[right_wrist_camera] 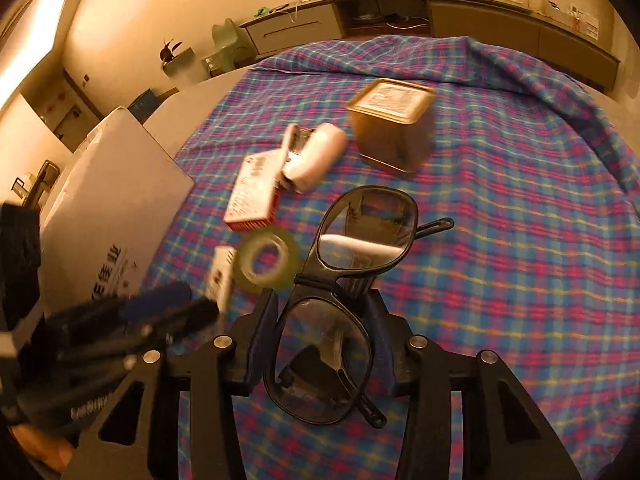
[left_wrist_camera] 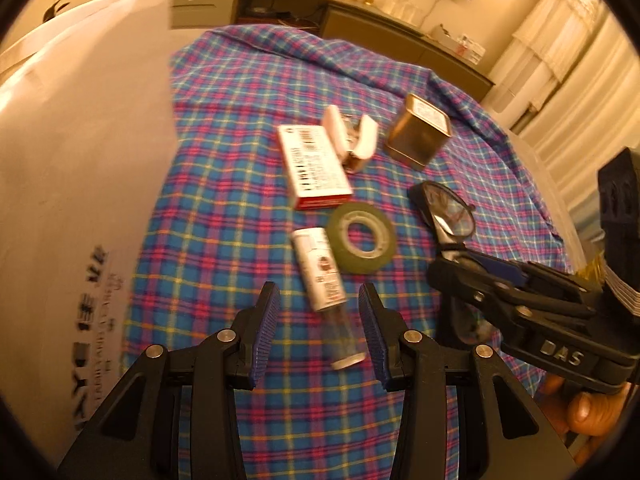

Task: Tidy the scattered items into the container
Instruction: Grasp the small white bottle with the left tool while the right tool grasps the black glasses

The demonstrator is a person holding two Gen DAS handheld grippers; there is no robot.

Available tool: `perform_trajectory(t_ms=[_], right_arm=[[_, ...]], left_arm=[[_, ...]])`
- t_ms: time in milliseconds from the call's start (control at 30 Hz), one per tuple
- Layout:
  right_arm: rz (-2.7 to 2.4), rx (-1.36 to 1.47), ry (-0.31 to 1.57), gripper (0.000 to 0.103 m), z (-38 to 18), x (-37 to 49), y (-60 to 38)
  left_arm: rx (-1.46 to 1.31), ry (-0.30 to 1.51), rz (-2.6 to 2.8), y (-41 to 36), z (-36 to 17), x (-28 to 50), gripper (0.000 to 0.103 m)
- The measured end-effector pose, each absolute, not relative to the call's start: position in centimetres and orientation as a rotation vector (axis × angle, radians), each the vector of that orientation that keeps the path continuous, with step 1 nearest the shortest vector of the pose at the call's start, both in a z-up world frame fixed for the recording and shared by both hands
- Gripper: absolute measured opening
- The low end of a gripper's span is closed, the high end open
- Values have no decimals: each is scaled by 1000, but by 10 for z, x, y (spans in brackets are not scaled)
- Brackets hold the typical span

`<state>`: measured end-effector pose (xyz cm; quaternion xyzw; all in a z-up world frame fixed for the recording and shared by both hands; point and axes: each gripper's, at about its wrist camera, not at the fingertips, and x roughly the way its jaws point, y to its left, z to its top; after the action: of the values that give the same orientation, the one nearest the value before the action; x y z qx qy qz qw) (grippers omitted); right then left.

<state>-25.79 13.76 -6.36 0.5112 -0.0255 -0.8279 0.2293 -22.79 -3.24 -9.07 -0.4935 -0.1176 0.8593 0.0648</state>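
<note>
Cloth [left_wrist_camera: 240, 208] on the desk: plaid — blue ground, pink and yellow lines. Tape roll [left_wrist_camera: 362, 238]: olive green, pale core. Small box [left_wrist_camera: 314, 166]: white face with dark print, red edge. Tin [left_wrist_camera: 418, 132]: gold-brown, pale label on top. Tube [left_wrist_camera: 322, 276]: white label, clear end. Stapler-like item [left_wrist_camera: 352, 138]: white. Glasses [right_wrist_camera: 340, 280]: black frame, clear lenses. Big carton [left_wrist_camera: 72, 184]: pale grey, dark lettering. My jaws — blue ribbed pads [left_wrist_camera: 266, 338] on black arms.

Warm yellow light, cream walls [right_wrist_camera: 132, 20]. Long grey sideboard [right_wrist_camera: 500, 20] along back wall; white curtains [left_wrist_camera: 560, 40] at right. Plaid cloth [right_wrist_camera: 520, 200] over table.
</note>
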Motion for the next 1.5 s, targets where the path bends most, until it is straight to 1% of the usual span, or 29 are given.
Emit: perform_trajectory(t_ms=[33, 67, 133, 267, 300, 333, 367, 500, 567, 633, 667, 700, 733, 767, 800, 867, 933, 967, 1000, 1067, 1133, 1267, 1500], right_arm=[[-2283, 1408, -78, 46, -63, -255, 142], [-2289, 1409, -98, 46, -63, -253, 149], [-2294, 1412, -147, 46, -64, -247, 157], [-2290, 1398, -206, 46, -69, -241, 153], [-2287, 1389, -205, 44, -67, -238, 152], [-2288, 1376, -202, 38, -64, -237, 150], [-2289, 1359, -200, 16, -59, -235, 149], [-2288, 1320, -172, 16, -47, -229, 145], [-2268, 1334, -167, 16, -52, -228, 139], [-2278, 1355, -178, 22, -56, -229, 140], [-2287, 1364, -186, 35, -58, -229, 141], [-2298, 1371, -197, 51, -58, -229, 143], [-2319, 1372, -209, 58, -58, -229, 145], [-2337, 1377, -217, 67, -59, -229, 145], [-2339, 1388, -224, 69, -60, -231, 143], [-2320, 1412, -198, 69, -65, -236, 133], [-2326, 1399, -117, 68, -71, -238, 121], [-2347, 1366, -39, 60, -71, -236, 114], [-2355, 1346, 7, 45, -71, -234, 110], [-2339, 1347, -36, 44, -71, -230, 114], [-2346, 1353, -56, 43, -69, -225, 120], [-2345, 1359, -154, 43, -64, -213, 136], [-2346, 1305, -236, 43, -42, -186, 146]], left_arm=[[-1478, -312, 2607, -28, -91, -229, 44], [-1465, -259, 2623, -24, -91, -230, 41], [-1453, -201, 2661, -23, -92, -231, 20], [-1449, -287, 2658, -36, -91, -229, 19], [-1443, -296, 2660, -38, -90, -226, 19], [-1437, -302, 2663, -40, -88, -224, 19], [-1434, -308, 2664, -41, -86, -222, 19], [-1433, -315, 2678, -45, -82, -212, 19], [-1435, -307, 2686, -45, -80, -207, 19], [-1429, -303, 2693, -44, -77, -200, 19], [-1421, -305, 2696, -43, -74, -196, 19], [-1413, -311, 2697, -43, -73, -192, 19], [-1408, -322, 2695, -43, -73, -189, 19], [-1411, -335, 2690, -43, -74, -186, 19], [-1419, -345, 2680, -43, -76, -185, 19], [-1446, -347, 2665, -41, -83, -184, 19], [-1452, -355, 2656, -42, -84, -184, 19], [-1444, -360, 2658, -43, -82, -184, 19], [-1432, -364, 2661, -44, -80, -183, 19], [-1406, -377, 2664, -46, -74, -181, 19], [-1384, -386, 2665, -48, -68, -179, 19], [-1352, -393, 2664, -48, -58, -173, 19], [-1309, -400, 2667, -51, -44, -145, 19]])
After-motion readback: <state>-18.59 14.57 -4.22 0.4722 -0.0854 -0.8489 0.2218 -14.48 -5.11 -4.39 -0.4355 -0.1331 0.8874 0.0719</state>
